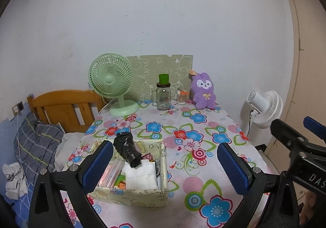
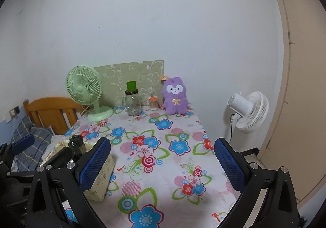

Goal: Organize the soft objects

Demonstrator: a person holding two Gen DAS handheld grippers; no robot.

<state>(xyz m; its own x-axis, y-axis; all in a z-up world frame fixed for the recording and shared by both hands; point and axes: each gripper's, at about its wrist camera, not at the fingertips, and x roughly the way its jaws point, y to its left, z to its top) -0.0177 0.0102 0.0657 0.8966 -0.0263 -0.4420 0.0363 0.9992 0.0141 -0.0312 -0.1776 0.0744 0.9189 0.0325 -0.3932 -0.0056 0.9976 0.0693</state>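
A floral-clothed desk (image 1: 203, 126) stands against a white wall (image 1: 163, 14), a bed (image 1: 36, 146) at its left; both tongs (image 1: 165, 167) (image 2: 162, 164) gape empty.

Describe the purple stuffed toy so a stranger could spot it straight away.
Look to the far end of the flowered table, against the white wall. Right of the green fan and the glass jar sits the stuffed toy, upright. It is the only fluffy purple thing there, with a white face and a yellow bow.
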